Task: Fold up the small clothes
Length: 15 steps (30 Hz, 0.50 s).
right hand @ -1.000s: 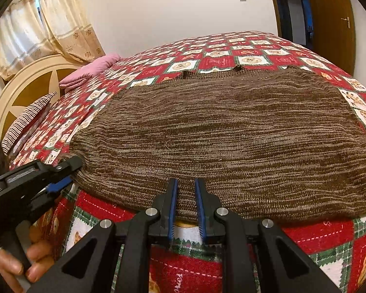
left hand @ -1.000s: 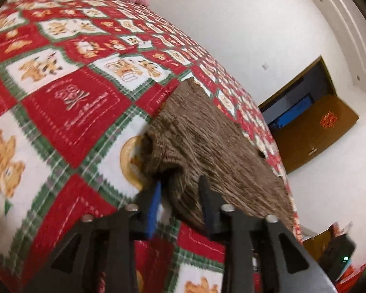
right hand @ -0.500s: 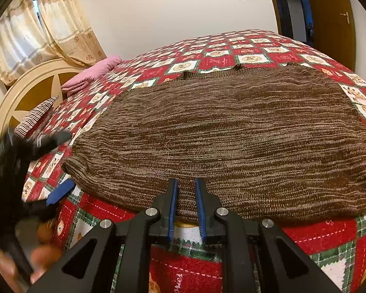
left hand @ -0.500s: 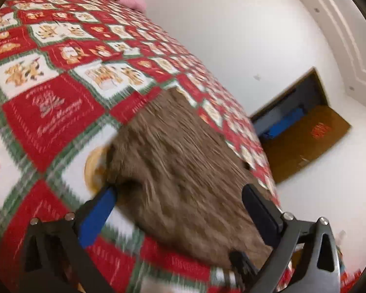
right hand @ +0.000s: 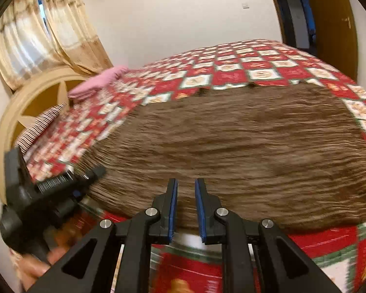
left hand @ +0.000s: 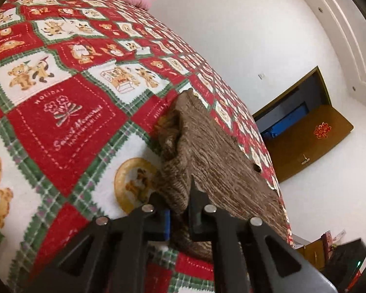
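Note:
A brown knitted garment (right hand: 244,146) lies spread flat on the bed. In the left wrist view its near corner (left hand: 180,190) is bunched and raised off the quilt. My left gripper (left hand: 179,210) is shut on that corner; it also shows in the right wrist view (right hand: 68,185) at the garment's left edge. My right gripper (right hand: 185,207) sits at the garment's near hem, its jaws a narrow gap apart with the hem between the blue pads; whether they pinch the cloth I cannot tell.
The bed carries a red, white and green teddy-bear quilt (left hand: 61,112). Pink folded cloth (right hand: 97,83) and a striped pillow (right hand: 39,127) lie by the round headboard. A brown door (left hand: 312,141) stands open past the bed's far side.
My left gripper opened wide half a second ago, then closed on the garment's corner and lifted it. The right wrist view has shifted slightly; its jaws keep the same gap.

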Motion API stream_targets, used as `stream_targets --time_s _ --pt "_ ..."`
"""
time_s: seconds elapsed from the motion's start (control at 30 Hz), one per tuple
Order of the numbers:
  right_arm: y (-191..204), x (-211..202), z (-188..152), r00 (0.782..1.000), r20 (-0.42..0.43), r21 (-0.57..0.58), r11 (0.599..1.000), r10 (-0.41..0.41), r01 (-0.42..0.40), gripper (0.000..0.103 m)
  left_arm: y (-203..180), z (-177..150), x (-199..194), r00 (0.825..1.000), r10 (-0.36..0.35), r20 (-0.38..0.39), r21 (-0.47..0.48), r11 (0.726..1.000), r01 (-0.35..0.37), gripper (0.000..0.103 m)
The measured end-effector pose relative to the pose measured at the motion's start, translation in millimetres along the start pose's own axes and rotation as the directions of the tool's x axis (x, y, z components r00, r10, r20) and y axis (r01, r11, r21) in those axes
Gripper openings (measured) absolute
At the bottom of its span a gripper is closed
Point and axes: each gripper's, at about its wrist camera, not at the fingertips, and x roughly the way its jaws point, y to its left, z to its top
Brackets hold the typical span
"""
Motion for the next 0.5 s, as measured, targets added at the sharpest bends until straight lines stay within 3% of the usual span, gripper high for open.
stream_targets --time_s 0.1,0.23,0.3,0.33,0.37,0.4,0.47,0.5 --pt "8.6 25.4 -9.1 0.995 -0.101 -0.011 1.000 0.013 -0.014 0.016 1.8 1.2 6.2 0.999 0.034 0.004 -0.005 0.999 -0.034 0.016" --pt "15.3 26.2 -5.5 0.991 -0.133 -0.057 0.998 0.010 -0.018 0.020 -4.6 7.7 12.7 1.000 0.021 -0.008 -0.002 1.000 -0.021 0.040" --pt "13.5 24.3 5.7 0.990 -0.141 -0.040 0.999 0.025 -0.031 0.020 -8.6 10.0 14.6 1.000 0.017 0.000 -0.008 1.000 -0.017 0.046" --pt "12.9 23.2 11.1 0.990 -0.134 -0.032 0.999 0.036 -0.041 0.020 -11.4 9.0 15.1 1.000 0.022 0.013 0.014 1.000 -0.022 0.044" --pt "14.1 21.8 23.5 0.991 -0.125 -0.030 0.998 0.054 -0.058 0.026 -12.3 7.2 15.1 0.999 0.028 0.021 0.035 0.999 -0.029 0.029" --pt "17.1 22.3 33.5 0.990 -0.120 -0.037 0.997 0.068 -0.073 0.043 -10.2 5.3 15.3 1.000 0.023 0.020 0.038 0.999 -0.024 0.014" --pt "28.5 27.8 58.2 0.990 -0.104 -0.067 0.993 0.092 -0.099 0.066 0.6 3.2 15.6 1.000 -0.022 -0.001 -0.025 0.999 0.022 0.009" --pt "34.1 32.6 68.7 0.989 -0.099 -0.082 0.990 0.108 -0.116 0.068 3.4 2.2 13.7 0.999 -0.031 0.008 -0.035 0.999 0.031 0.009"
